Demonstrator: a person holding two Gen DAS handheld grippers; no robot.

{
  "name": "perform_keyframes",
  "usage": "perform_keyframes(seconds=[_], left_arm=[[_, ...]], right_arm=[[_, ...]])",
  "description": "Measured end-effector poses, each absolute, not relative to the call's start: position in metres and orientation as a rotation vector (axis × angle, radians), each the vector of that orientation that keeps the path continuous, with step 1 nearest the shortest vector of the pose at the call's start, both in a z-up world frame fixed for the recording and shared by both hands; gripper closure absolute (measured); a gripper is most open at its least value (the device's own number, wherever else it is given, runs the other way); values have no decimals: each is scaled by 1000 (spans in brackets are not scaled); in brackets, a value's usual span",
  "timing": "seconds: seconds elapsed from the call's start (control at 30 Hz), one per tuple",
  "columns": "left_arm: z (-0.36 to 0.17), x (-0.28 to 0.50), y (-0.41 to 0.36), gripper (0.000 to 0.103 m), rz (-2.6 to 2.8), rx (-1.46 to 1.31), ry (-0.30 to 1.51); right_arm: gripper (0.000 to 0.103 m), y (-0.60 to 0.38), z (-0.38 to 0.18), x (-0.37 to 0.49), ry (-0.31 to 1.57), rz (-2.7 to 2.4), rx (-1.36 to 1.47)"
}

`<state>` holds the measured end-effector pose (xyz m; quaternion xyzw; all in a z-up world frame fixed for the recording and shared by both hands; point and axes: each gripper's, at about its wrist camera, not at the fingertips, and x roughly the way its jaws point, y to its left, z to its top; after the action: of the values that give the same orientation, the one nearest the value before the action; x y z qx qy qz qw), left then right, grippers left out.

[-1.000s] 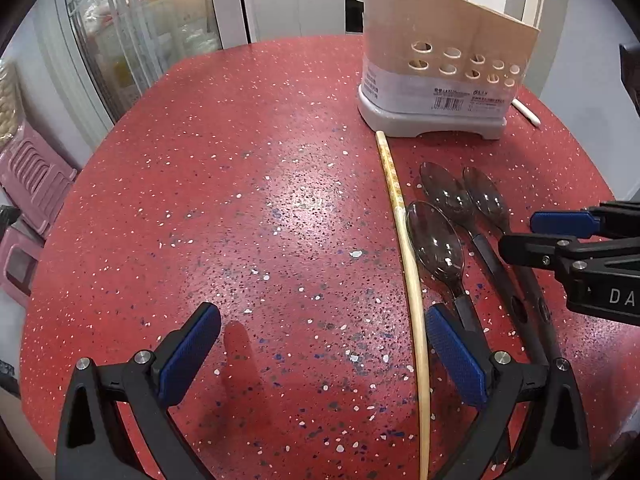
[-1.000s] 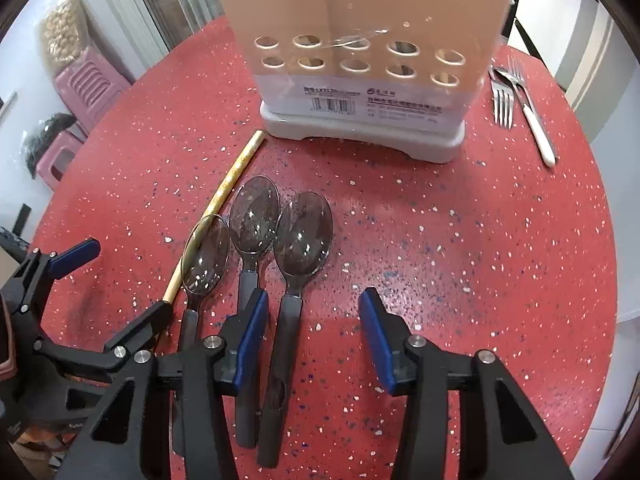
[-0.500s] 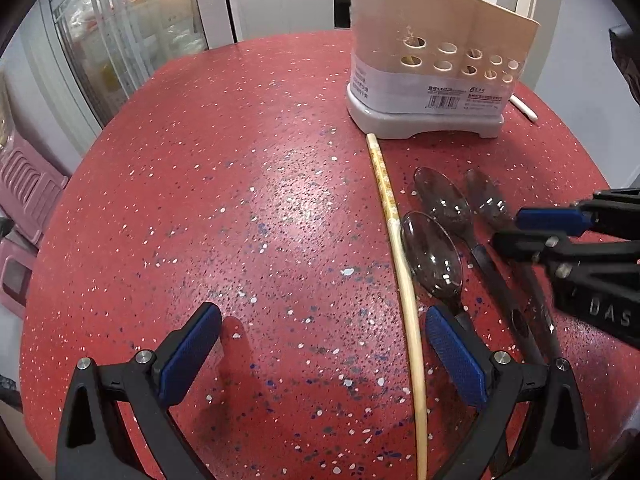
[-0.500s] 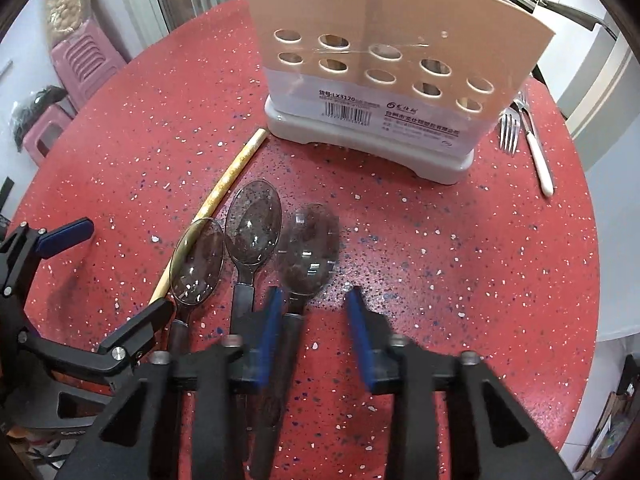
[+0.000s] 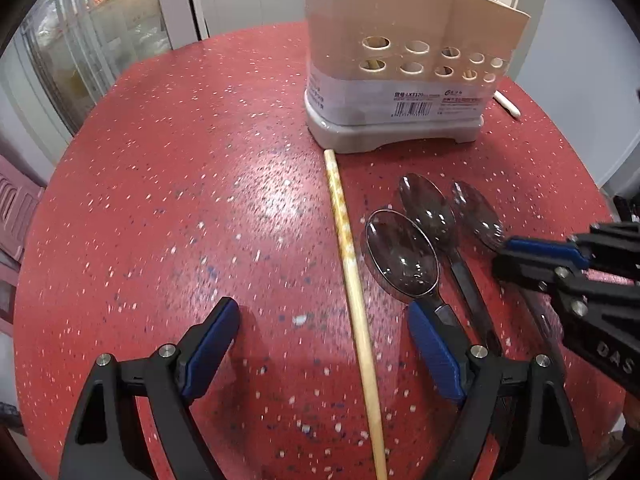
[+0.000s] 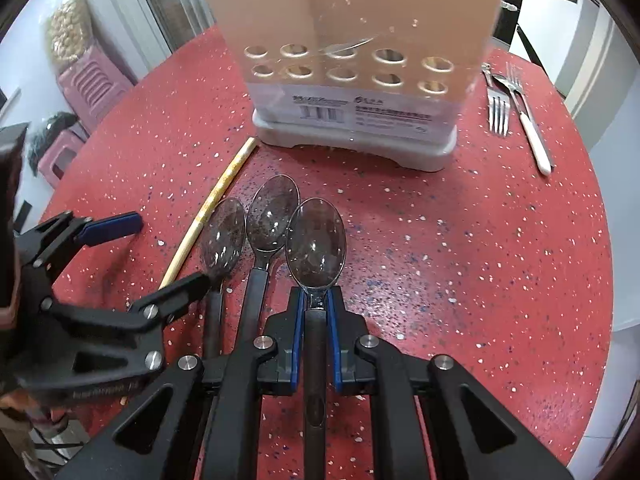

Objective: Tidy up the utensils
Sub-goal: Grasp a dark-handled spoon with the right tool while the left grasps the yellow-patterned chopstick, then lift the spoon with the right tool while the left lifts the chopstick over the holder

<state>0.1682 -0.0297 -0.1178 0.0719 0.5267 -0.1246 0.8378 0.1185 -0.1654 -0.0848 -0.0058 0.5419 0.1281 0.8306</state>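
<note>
The right tongs [image 6: 316, 346] are seen closed on the dark handle of the rightmost spoon [image 6: 316, 242], whose clear bowl lies just ahead of the blue pads on the red speckled counter [image 6: 460, 264]. Two more spoons, the middle spoon [image 6: 273, 213] and the left spoon [image 6: 222, 236], lie beside it, bowls toward the utensil holder [image 6: 352, 60]. A wooden chopstick [image 6: 208, 210] is laid to their left, its far end almost at the holder's base.

Only the right wrist view shows the forks [image 6: 498, 114] and a white-handled utensil [image 6: 534, 146] lying on the counter to the right of the holder; in the left wrist view just the white handle tip [image 5: 508, 106] is visible past the holder [image 5: 404, 60].

The left tongs [image 5: 324, 348] are shown spread wide and gripping nothing, with the chopstick [image 5: 352, 280] passing between the fingers. From that view the right tongs [image 5: 532, 250] are seen side-on, so that their grip is hidden.
</note>
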Motion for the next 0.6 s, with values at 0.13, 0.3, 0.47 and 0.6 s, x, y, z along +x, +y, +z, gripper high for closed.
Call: perform_keyframes(seconds=[0.13,0.3,0.47,0.6], left_arm=[[-115,180,-32,14,-284,160,1121],[-111,181,-40,58,-327,185,1131],[-110,174,-39,71,-317,163,1105],[-103,161,-30,71,-311,105,1045]], right_arm=[[91,-178,-77,116,1127,276,19],[91,-194,-66,109,1099,281,47],[91,-201,-58,113,1076,286,72],[91,-208,-53,110,1050,300,100]])
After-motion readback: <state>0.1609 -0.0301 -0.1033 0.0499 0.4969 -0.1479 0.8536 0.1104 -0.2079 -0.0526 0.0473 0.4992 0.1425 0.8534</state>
